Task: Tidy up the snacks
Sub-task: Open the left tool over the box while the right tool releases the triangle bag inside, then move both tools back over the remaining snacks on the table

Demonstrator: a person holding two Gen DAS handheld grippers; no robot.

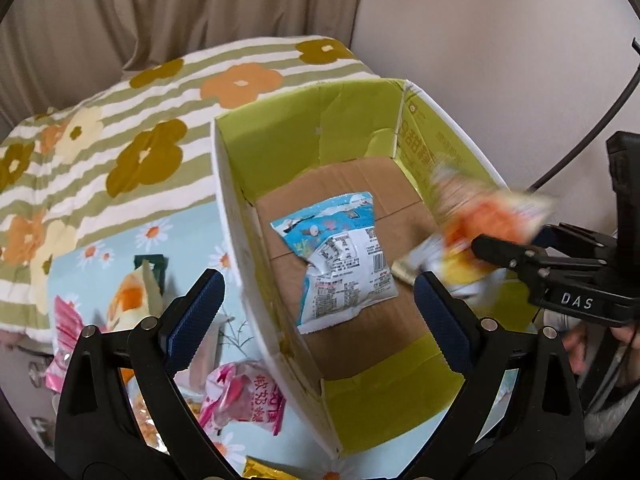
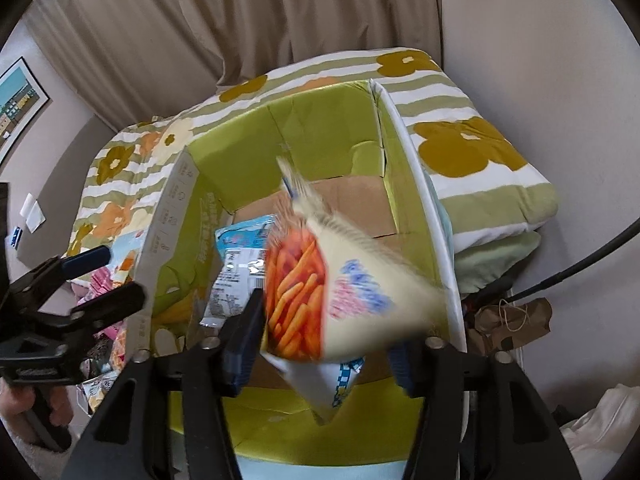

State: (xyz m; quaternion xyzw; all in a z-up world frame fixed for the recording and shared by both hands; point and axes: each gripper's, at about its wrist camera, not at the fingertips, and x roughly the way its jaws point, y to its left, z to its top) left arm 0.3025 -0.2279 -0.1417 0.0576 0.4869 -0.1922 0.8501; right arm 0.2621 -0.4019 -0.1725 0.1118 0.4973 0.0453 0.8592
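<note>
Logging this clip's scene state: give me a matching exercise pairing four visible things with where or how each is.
Things:
1. blue packet
2. orange snack bag
3. pink packet
4. left gripper

States:
A. outside the box, on the flowered cloth
B. open, nothing between its fingers
C. flat on the box floor
D. blurred, over the box, at the open right gripper

Pairs: 1-C, 2-D, 3-A, 4-B

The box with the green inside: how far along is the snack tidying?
Done: one blue-and-white packet lies on the box floor. In hand: an orange snack bag, blurred, sits between the open right gripper above the box. Left: pink packets and others wait outside, near the open, empty left gripper.
</note>
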